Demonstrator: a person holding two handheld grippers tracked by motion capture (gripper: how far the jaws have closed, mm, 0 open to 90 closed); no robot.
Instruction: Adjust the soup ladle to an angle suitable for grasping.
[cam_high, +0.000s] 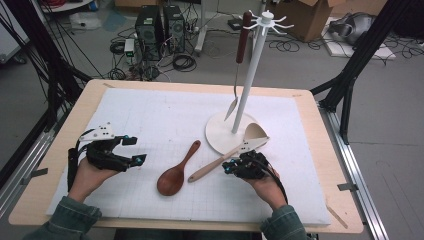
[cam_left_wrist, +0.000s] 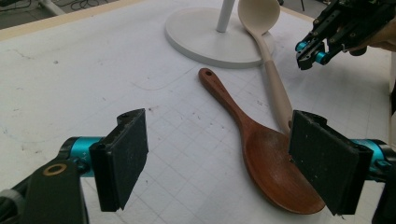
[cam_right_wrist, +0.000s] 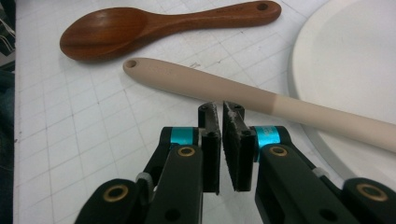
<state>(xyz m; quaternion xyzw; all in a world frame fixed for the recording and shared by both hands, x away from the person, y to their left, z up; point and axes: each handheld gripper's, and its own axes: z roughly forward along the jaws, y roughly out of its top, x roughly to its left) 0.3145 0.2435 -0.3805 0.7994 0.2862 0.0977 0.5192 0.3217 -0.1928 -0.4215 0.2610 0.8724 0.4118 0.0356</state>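
High view: a person sits at a table covered by a white gridded mat, with a two-finger gripper in each hand. No brand, label or writing can be read on any thing.

Left gripper: its fingers are spread wide and hold nothing. In the left gripper view a dark brown wooden spoon lies flat on the mat between and just ahead of them, its bowl partly behind the finger at the right of that view and its handle running away from them.

Right gripper: its fingers are almost pressed together, a thin slit between the pads, and pinch nothing. In the right gripper view a cream ladle lies just beyond the fingertips, its long handle crossing in front of them; whether the tips touch it cannot be told. The ladle's bowl rests on the round base of a white utensil stand, farther beyond the fingers. A brown-handled utensil hangs from the stand's top hooks.
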